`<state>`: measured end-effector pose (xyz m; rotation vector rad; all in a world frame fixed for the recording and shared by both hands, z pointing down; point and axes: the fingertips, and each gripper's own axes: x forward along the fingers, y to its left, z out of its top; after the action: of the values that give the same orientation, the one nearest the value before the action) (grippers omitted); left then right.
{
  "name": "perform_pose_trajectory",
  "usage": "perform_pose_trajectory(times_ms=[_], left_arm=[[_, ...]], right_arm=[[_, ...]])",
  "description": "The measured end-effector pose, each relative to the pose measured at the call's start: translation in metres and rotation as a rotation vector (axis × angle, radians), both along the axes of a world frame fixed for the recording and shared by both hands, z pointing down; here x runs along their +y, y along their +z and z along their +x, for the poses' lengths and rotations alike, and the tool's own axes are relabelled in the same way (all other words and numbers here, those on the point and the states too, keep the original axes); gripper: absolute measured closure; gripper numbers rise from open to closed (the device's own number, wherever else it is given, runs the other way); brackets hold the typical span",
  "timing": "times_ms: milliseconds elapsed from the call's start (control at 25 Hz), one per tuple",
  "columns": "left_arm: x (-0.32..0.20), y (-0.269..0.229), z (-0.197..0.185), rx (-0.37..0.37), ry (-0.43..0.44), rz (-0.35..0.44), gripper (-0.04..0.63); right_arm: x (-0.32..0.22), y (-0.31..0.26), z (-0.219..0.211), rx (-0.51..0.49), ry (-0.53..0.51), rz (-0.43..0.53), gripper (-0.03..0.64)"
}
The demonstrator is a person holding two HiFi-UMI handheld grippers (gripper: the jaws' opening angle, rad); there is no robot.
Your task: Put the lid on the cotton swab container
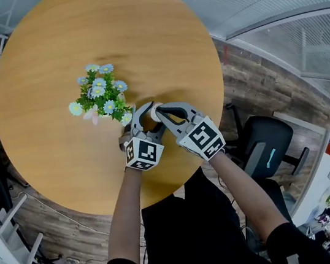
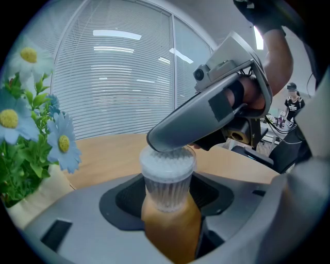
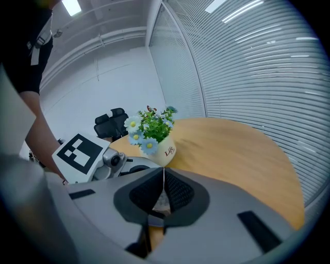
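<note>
Head view: round wooden table with a pot of blue and white artificial daisies left of centre. Both grippers meet just right of the pot, near the table's near edge. The left gripper and the right gripper have their tips touching or almost touching, and what is between them is mostly hidden from this angle. A black office chair stands on the floor to the right of the table. Left gripper view: the claw is fairly wide and clamped around the cotton swab container, a clear ribbed cup packed with white swab tips. It is held upright between the dark pads, above the tabletop. One grey finger of the right gripper comes in from the upper right and rests on the container's rim, covering part of the top. Daisies fill the left edge and window blinds the far side. Right gripper view: the claw is narrow, pads almost together, pinching a thin translucent piece, the lid, seen edge-on and small. The left gripper's marker cube sits just left of the jaws. The flower pot is just beyond them, with bare table to the right. Whether the lid is already seated on the container cannot be told.
</note>
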<state>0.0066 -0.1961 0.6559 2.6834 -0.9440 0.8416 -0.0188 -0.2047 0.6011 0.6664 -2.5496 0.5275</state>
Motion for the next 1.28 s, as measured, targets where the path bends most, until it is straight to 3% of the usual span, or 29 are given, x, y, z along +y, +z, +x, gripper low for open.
perform_pose_trajectory(times_ms=[560,760,1040,1280], left_arm=[[0.0,0.001,0.0,-0.004,0.004,-0.001,0.333],[0.002,0.001,0.002,-0.007,0.017,-0.004,0.331],[0.009,-0.003,0.004,-0.002,0.055,-0.005,0.248],[0.011,-0.012,0.0,0.017,0.019,-0.007,0.239]], right_arm=[[0.003,-0.006,0.0,-0.066,0.035,0.035,0.606],[0.013,-0.025,0.007,-0.095,0.026,0.114,0.551],[0.026,-0.019,0.026,-0.084,0.031,0.094,0.54],[0.036,-0.015,0.036,-0.064,0.049,0.079,0.54]])
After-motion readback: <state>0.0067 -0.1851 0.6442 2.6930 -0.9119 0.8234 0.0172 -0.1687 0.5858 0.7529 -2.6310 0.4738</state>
